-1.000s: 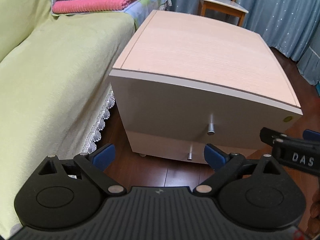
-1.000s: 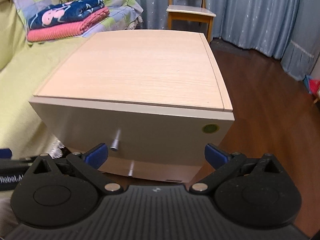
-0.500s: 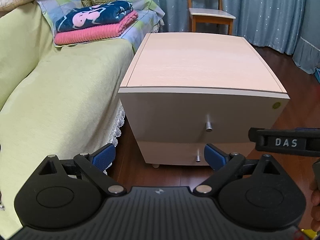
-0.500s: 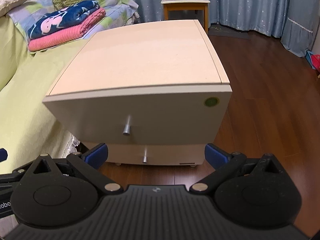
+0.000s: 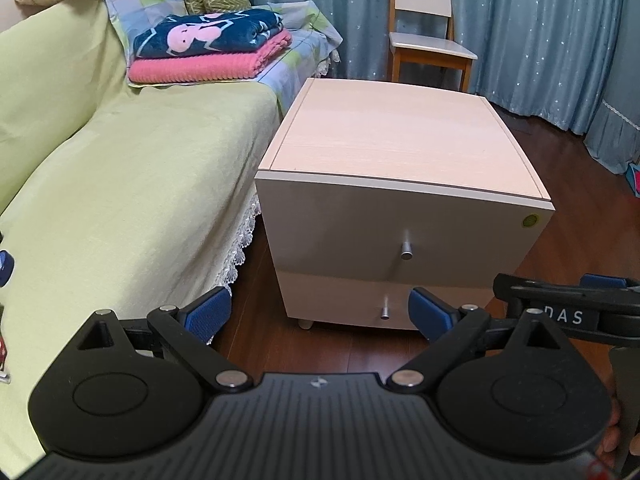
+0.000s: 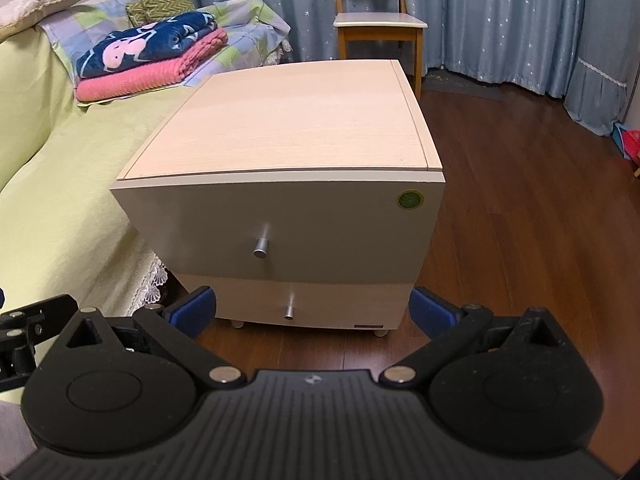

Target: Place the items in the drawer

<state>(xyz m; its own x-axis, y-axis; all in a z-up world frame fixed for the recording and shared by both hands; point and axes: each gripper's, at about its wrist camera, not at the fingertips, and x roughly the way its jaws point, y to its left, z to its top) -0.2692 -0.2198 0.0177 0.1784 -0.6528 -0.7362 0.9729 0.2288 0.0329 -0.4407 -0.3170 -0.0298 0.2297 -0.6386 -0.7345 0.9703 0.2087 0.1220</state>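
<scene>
A pale wood nightstand (image 5: pixel 396 140) (image 6: pixel 296 120) stands on the dark floor beside a sofa. Its two drawers are closed; the upper drawer (image 5: pixel 400 232) (image 6: pixel 288 228) has a metal knob (image 5: pixel 407 249) (image 6: pixel 261 246), and the lower drawer (image 6: pixel 304 304) has its own knob (image 5: pixel 385 310) (image 6: pixel 289 307). My left gripper (image 5: pixel 320 312) is open and empty, some way back from the drawer fronts. My right gripper (image 6: pixel 312 308) is likewise open and empty, and part of it shows at the right edge of the left wrist view (image 5: pixel 560 304). No loose items show.
A sofa with a green cover (image 5: pixel 120 184) (image 6: pixel 52 176) sits left of the nightstand, with folded blankets (image 5: pixel 208 52) (image 6: pixel 152 60) on it. A wooden chair (image 5: pixel 428 44) (image 6: pixel 376 20) and blue curtains (image 5: pixel 540 24) stand behind. Wood floor (image 6: pixel 520 220) stretches to the right.
Both grippers have pulled back and risen from the nightstand, which now looks smaller and farther. Both drawers stay closed, both grippers stay open.
</scene>
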